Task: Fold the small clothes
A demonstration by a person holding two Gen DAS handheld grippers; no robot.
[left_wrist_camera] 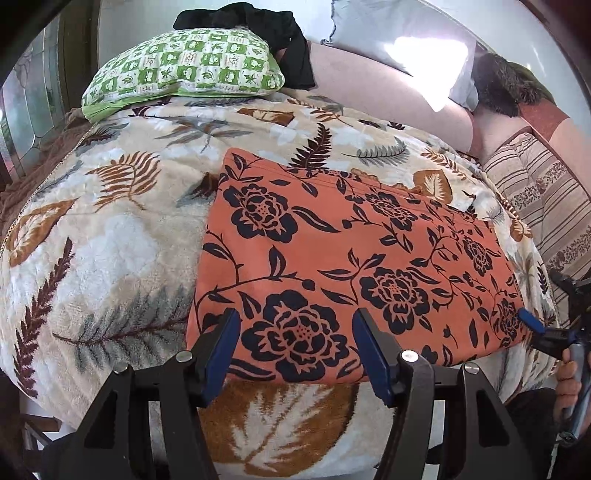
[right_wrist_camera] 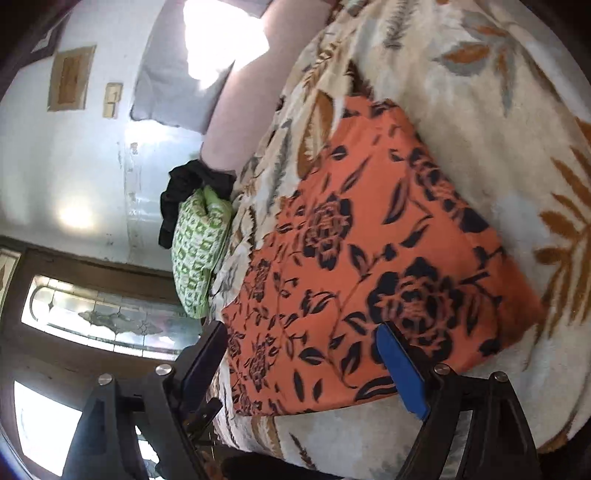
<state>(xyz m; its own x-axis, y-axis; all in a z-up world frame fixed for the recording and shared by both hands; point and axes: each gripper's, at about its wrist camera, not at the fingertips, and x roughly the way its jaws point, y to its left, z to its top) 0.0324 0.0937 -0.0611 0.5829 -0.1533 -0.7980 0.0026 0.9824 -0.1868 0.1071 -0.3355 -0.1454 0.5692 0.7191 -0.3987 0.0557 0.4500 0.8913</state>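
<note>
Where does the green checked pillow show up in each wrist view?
Left wrist view: the green checked pillow lies at the upper left, at the far end of the leaf-print blanket.
Right wrist view: the pillow is left of centre, seen edge-on beside the blanket.
Shared landmark: the black garment lies bunched against the pillow in both views.

Open blanket (left_wrist_camera: 110,236) left of cloth (left_wrist_camera: 351,266); pillow (left_wrist_camera: 184,70) behind
</note>
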